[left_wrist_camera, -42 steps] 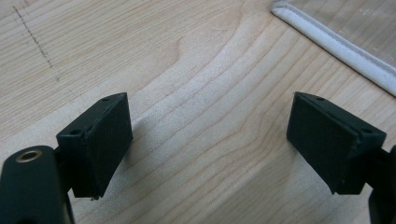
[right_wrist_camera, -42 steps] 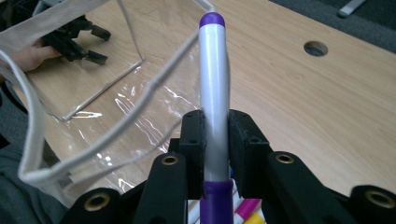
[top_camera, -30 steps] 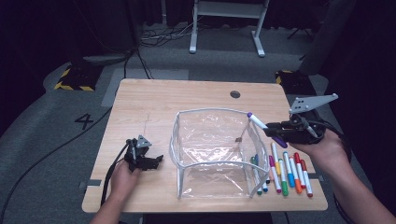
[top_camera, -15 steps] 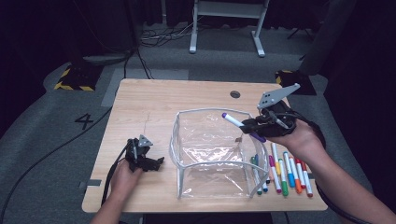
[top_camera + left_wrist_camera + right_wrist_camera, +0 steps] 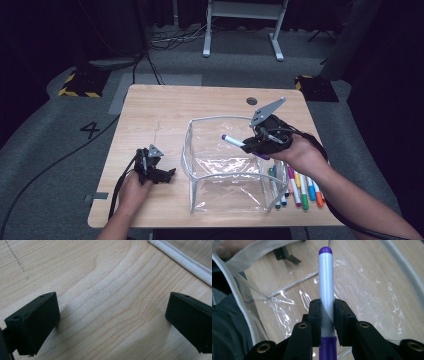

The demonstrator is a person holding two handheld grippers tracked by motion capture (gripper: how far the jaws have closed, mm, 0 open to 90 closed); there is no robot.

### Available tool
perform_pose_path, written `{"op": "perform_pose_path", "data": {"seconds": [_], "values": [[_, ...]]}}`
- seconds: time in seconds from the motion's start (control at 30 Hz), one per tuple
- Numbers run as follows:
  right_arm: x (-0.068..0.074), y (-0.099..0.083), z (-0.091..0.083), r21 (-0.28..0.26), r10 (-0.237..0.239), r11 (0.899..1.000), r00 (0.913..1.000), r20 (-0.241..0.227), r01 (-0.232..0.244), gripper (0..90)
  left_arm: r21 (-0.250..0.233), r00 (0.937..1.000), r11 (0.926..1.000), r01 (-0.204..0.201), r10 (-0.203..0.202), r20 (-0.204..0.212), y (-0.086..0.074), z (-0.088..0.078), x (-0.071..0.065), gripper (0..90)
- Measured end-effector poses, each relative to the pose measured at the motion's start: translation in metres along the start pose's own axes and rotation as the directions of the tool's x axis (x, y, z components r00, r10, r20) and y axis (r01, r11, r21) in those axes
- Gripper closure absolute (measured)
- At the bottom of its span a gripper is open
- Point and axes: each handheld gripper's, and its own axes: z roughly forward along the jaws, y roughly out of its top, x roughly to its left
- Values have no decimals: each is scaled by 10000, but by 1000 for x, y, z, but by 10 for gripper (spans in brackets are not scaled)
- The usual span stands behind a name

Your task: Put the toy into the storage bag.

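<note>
Here the right gripper pinches a purple marker by its white barrel, holding it over the open top of the clear plastic pouch on the wooden table. The left gripper rests low beside the pouch, apparently on the tabletop, its jaws spread wide with nothing between them, having just been opening. More markers lie just right of the pouch.

My table is lit evenly from above while the room around goes near black, glare streaks the clear pouch, and my close-ups look slightly soft.
</note>
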Motion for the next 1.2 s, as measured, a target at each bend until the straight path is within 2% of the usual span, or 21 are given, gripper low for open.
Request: {"op": "perform_pose_path", "data": {"seconds": [0.33,0.63,0.73,0.8,0.83,1.0,1.03,1.07,1.1,1.2], "values": [[2,-2,28,1210,162,9926,9995,-282,-127,761,0,10000,10000,-1,1,-1,0,0,0,0],[5,-3,45,2203,335,9750,9992,-213,-280,760,2,10000,10000,-1,1,0,0,0,0,0],[5,-2,51,2548,282,9667,9995,-143,-237,760,2,10000,10000,-1,1,0,0,0,0,0],[6,0,58,2978,243,9545,9995,-188,-176,760,2,10000,10000,-2,2,-1,0,0,0,0],[6,0,58,2978,243,9545,9995,-188,-176,760,-20,10000,10000,27,-27,0,0,0,0,0],[7,2,67,3502,109,9367,9995,-290,0,760,2,10000,10000,-3,3,-2,0,0,0,0],[7,3,70,3680,86,9298,9994,-349,48,760,-2,10000,10000,0,0,-1,0,0,0,0],[7,3,70,3680,86,9298,9994,-349,48,760,-1,10000,10000,0,0,-2,0,0,0,0],[7,5,73,3874,34,9218,9990,-448,143,760,-3,10000,10000,2,-2,-4,0,0,0,0],[8,7,75,3947,-1,9186,9987,-502,199,761,-22,10000,10000,31,-31,-2,0,0,0,0]]}}
